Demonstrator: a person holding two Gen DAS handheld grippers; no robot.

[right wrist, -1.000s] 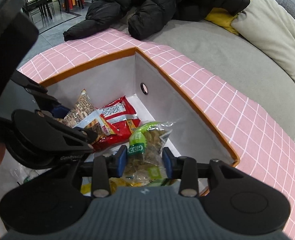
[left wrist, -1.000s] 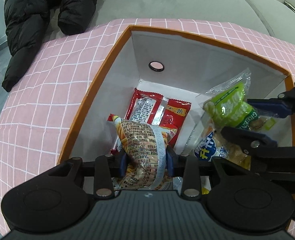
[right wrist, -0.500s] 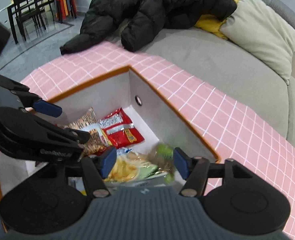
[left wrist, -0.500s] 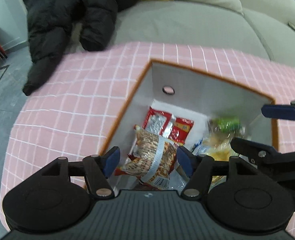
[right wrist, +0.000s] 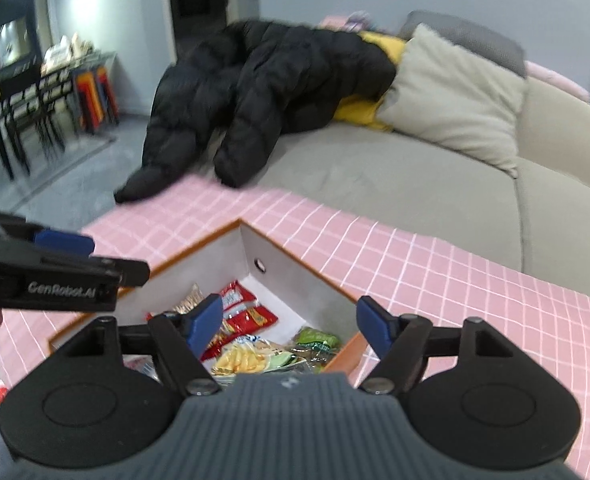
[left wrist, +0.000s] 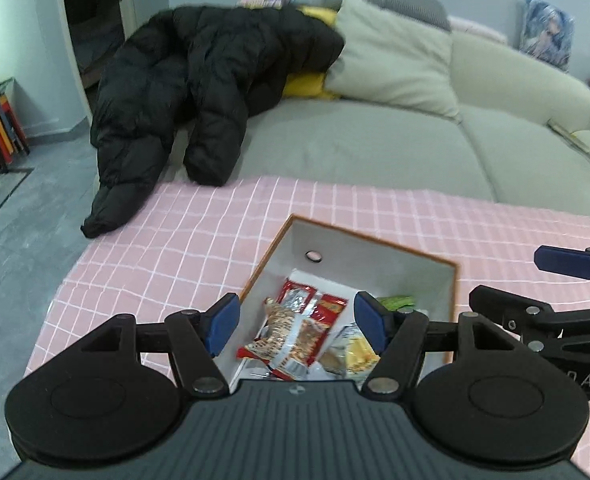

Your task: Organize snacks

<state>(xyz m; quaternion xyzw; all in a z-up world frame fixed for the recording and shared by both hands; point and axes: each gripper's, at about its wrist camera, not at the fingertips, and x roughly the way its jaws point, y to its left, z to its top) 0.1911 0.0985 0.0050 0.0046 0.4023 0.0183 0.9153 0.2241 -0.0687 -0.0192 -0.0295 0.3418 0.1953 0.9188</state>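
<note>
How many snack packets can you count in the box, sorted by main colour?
Red foil packets: 1
Brown-printed silver packets: 1
Yellow clear packets: 1
Green clear packets: 1
Total: 4 plainly visible in the orange-rimmed white box; others may be hidden.

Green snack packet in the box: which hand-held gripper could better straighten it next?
Probably right: the right hand-held gripper, jaws just opening and empty, hangs nearly over the green packet; the left hand-held gripper sits farther.
</note>
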